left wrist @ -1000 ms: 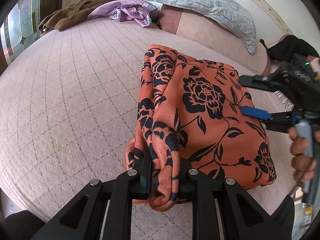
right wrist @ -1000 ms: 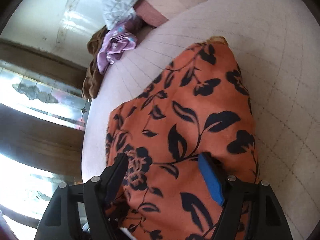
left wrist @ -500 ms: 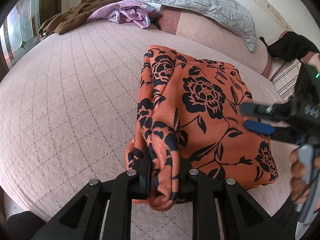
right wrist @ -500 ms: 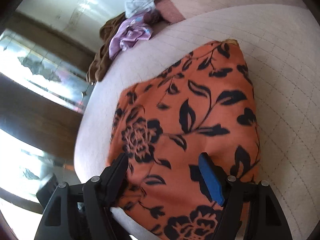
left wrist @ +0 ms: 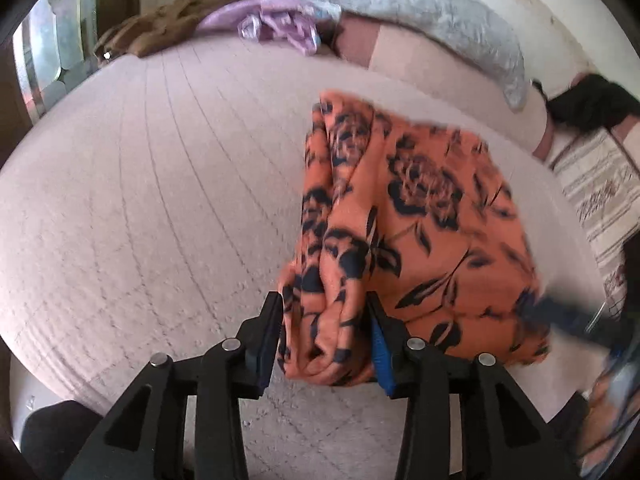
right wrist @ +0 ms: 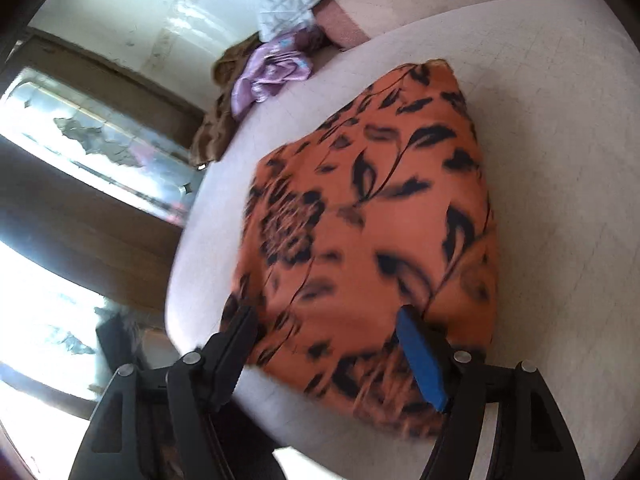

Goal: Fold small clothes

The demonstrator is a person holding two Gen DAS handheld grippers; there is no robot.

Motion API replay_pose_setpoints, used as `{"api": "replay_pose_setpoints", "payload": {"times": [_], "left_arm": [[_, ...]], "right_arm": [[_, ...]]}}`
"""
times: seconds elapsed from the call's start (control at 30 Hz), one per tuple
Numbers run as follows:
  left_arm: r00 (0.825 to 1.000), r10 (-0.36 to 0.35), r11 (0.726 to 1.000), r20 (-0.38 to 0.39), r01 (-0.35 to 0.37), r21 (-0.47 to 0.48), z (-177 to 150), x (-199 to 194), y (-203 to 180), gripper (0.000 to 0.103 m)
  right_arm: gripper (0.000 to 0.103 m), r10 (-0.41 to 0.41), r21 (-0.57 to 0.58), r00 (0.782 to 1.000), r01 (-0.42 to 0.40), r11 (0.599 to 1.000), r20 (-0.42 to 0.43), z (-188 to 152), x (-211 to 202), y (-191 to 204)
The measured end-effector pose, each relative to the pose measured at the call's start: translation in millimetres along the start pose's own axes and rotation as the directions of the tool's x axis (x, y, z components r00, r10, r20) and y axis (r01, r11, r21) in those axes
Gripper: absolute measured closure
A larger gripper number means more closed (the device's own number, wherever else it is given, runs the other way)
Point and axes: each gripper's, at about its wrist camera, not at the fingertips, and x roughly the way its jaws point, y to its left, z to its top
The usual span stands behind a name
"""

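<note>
A: Now, item one: cloth [left wrist: 420, 232], orange with black flowers, folded into a thick pad. Where does it lie?

B: On the bed [left wrist: 152, 208], near the front edge. Its bunched corner sits between the fingers of the left gripper [left wrist: 325, 344].

A: Held, then?

B: Loosely at best. The jaws have just been opening, with the fold between them; the left pad stands just off the cloth and the right one lies against it. I judge this a release, the corner set down so the fold keeps its shape.

A: Item two: right gripper [right wrist: 326, 344].

B: Fingers wide, empty, hovering over the near edge of the cloth in its own view. Nothing is pinched. Blur makes it hard to tell whether the tips touch the fabric. Probably it is clearing off, or steadying the pad.

A: Surface?

B: Pale pink quilted cover, stitched in a grid, soft enough to let a fold sag.

A: Room?

B: Grey pillow [left wrist: 432, 12] at the head, a lilac garment [left wrist: 276, 28] and a brown one [left wrist: 168, 28] heaped beside it, likely awaiting folding. A window [right wrist: 100, 136] in a dark wood frame. Striped fabric [left wrist: 596, 188] off the far side.
</note>
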Motion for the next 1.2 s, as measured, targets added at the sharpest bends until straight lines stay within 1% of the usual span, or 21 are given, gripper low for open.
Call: {"api": "replay_pose_setpoints", "payload": {"times": [0.07, 0.13, 0.2, 0.3, 0.37, 0.47, 0.53, 0.6, 0.67, 0.73, 0.77, 0.83, 0.87, 0.9, 0.97, 1.03, 1.07, 1.1, 1.13, 1.17, 1.2], "left_arm": [[1.0, -0.004, 1.0, 0.029, 0.004, 0.012, 8, -10, -3, 0.06], [0.998, -0.011, 1.0, 0.054, 0.009, 0.025, 17, -19, -6, 0.06], [0.998, -0.011, 0.999, 0.068, 0.008, 0.043, 29, -21, -9, 0.058], [0.997, -0.025, 0.998, 0.067, 0.021, 0.057, 49, -9, -16, 0.057], [0.998, -0.058, 0.997, 0.038, 0.057, 0.047, 58, 4, -17, 0.057], [0.997, -0.073, 0.997, -0.016, 0.074, 0.037, 71, 33, -15, 0.057], [0.996, -0.029, 0.999, -0.08, 0.032, 0.03, 73, 58, -10, 0.059], [0.996, -0.036, 0.999, -0.076, 0.039, 0.034, 71, 64, -7, 0.059], [0.997, -0.043, 0.998, -0.066, 0.046, 0.043, 68, 62, -7, 0.061], [0.996, -0.057, 0.997, -0.068, 0.06, 0.038, 68, 63, -5, 0.061], [0.995, -0.065, 0.997, -0.071, 0.068, 0.034, 68, 64, -3, 0.061], [0.995, -0.073, 0.997, -0.073, 0.075, 0.029, 68, 63, 1, 0.061], [0.994, -0.077, 0.997, -0.074, 0.079, 0.026, 69, 62, 3, 0.061], [0.994, -0.077, 0.997, -0.071, 0.079, 0.025, 72, 58, 5, 0.062], [0.995, -0.087, 0.996, -0.046, 0.088, 0.031, 72, 46, 4, 0.065], [0.991, -0.134, 0.99, 0.0, 0.134, 0.035, 66, 29, 5, 0.065], [0.99, -0.138, 0.99, -0.005, 0.138, 0.029, 61, 29, 7, 0.065], [0.99, -0.132, 0.991, -0.037, 0.133, 0.017, 55, 37, 10, 0.065], [0.988, -0.136, 0.991, -0.072, 0.136, 0.003, 49, 48, 15, 0.064], [0.987, -0.145, 0.989, -0.064, 0.146, 0.001, 46, 52, 19, 0.063], [0.986, -0.157, 0.988, -0.056, 0.157, 0.002, 45, 50, 22, 0.063]], "right_arm": [[0.027, -0.039, -0.043, 0.998, 0.037, 0.998, -0.04, -17, 7, -6], [0.028, -0.019, -0.039, 1.0, 0.018, 0.999, -0.014, -28, -1, -11], [0.028, -0.011, -0.037, 1.0, 0.011, 0.999, -0.007, -31, -14, -9], [0.028, 0.007, -0.049, 1.0, -0.007, 0.999, 0.009, -32, -31, -8], [0.028, 0.006, -0.034, 0.999, -0.004, 0.999, 0.052, -24, -44, -14], [0.027, 0.009, 0.049, 0.994, -0.014, 0.999, 0.113, -2, -58, -38], [0.026, 0.012, 0.115, 0.992, -0.026, 0.993, 0.126, 15, -55, -57], [0.026, 0.012, 0.167, 0.993, -0.031, 0.986, 0.117, 31, -43, -74], [0.026, 0.015, 0.188, 0.996, -0.031, 0.982, 0.085, 46, -23, -85], [0.026, -0.002, 0.206, 0.999, -0.009, 0.979, 0.05, 60, 2, -92], [0.028, -0.004, 0.204, 1.0, -0.003, 0.979, 0.031, 65, 14, -93], [0.043, -0.02, 0.195, 1.0, 0.019, 0.981, 0.003, 71, 34, -94], [0.056, -0.034, 0.177, 0.999, 0.034, 0.984, -0.003, 75, 40, -90], [0.06, -0.051, 0.155, 0.999, 0.052, 0.987, -0.008, 76, 41, -83], [0.063, -0.146, 0.061, 0.989, 0.144, 0.988, 0.019, 75, 31, -59], [0.063, -0.19, 0.01, 0.98, 0.19, 0.982, 0.056, 71, 24, -45], [0.06, -0.194, 0.017, 0.979, 0.193, 0.981, 0.066, 69, 22, -46], [0.052, -0.193, 0.038, 0.979, 0.191, 0.981, 0.068, 68, 23, -51], [0.047, -0.191, 0.074, 0.98, 0.186, 0.98, 0.061, 65, 26, -62], [0.038, -0.161, 0.119, 0.985, 0.154, 0.981, 0.054, 63, 28, -73], [0.038, -0.127, 0.156, 0.99, 0.118, 0.981, 0.053, 61, 28, -79]]}}
